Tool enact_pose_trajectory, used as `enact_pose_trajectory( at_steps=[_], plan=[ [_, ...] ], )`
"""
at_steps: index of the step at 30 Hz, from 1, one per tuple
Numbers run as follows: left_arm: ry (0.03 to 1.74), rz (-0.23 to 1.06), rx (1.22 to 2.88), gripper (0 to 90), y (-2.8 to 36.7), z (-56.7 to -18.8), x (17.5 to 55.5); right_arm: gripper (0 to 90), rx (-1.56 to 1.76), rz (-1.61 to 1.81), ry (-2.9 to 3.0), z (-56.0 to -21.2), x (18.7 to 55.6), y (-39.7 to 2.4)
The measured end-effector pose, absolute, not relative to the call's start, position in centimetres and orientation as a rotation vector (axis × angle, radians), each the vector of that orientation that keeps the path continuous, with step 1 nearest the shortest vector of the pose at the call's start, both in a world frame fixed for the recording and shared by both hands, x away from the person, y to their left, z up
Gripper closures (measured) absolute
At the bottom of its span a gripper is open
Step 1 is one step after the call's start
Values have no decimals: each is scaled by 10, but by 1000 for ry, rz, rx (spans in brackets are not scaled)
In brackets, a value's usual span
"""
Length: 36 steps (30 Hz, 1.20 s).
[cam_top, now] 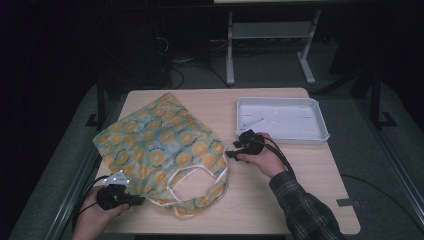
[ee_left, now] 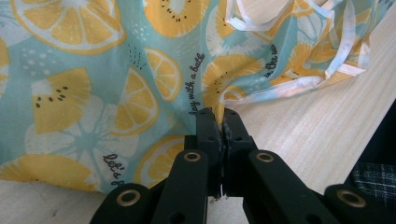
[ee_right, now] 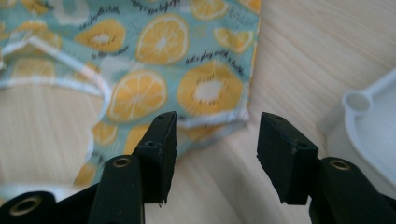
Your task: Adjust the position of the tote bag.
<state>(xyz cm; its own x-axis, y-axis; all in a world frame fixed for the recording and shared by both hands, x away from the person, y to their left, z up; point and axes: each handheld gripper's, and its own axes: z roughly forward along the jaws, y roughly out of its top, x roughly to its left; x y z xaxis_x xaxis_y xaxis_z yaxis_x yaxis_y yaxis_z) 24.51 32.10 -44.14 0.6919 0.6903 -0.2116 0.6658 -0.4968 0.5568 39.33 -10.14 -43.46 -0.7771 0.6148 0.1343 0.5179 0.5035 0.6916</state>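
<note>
A teal cloth tote bag (cam_top: 160, 147) printed with orange and lemon slices lies flat on the wooden table (cam_top: 300, 170), its white handles (cam_top: 192, 175) looped toward the near edge. My left gripper (cam_top: 136, 200) is at the bag's near left corner, shut on the fabric edge (ee_left: 219, 105). My right gripper (cam_top: 232, 152) hovers open just right of the bag's near right corner (ee_right: 233, 119), nothing between its fingers (ee_right: 163, 140).
A white shallow tray (cam_top: 280, 119) sits at the back right of the table, close behind my right hand. Bare wood lies at the near right. Table legs and cables stand on the dark floor beyond the far edge.
</note>
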Motion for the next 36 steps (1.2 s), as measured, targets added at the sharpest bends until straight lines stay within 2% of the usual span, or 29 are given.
enact_pose_trajectory(
  at_steps=[7, 14, 18, 20, 22, 24, 28, 36],
  plan=[
    [1036, 46, 2282, 881, 321, -442, 245, 493, 1016, 1098, 2593, -445, 418, -89],
    [1027, 47, 2296, 881, 323, -441, 246, 519, 1020, 1090, 2609, -458, 428, -75],
    [1040, 47, 2280, 881, 323, -442, 245, 615, 1006, 1067, 2632, -466, 431, -70],
    [1039, 46, 2282, 881, 324, -442, 245, 628, 989, 1065, 2639, -466, 430, -69],
    [1041, 51, 2279, 881, 324, -442, 246, 717, 939, 1044, 2642, -466, 428, -68],
    [1042, 55, 2280, 881, 323, -442, 246, 745, 925, 1032, 2637, -465, 427, -68],
    [1045, 62, 2283, 881, 324, -442, 246, 868, 910, 1024, 2641, -465, 424, -69],
    [1060, 92, 2288, 883, 326, -440, 247, 900, 911, 1007, 2650, -464, 423, -68]
  ],
)
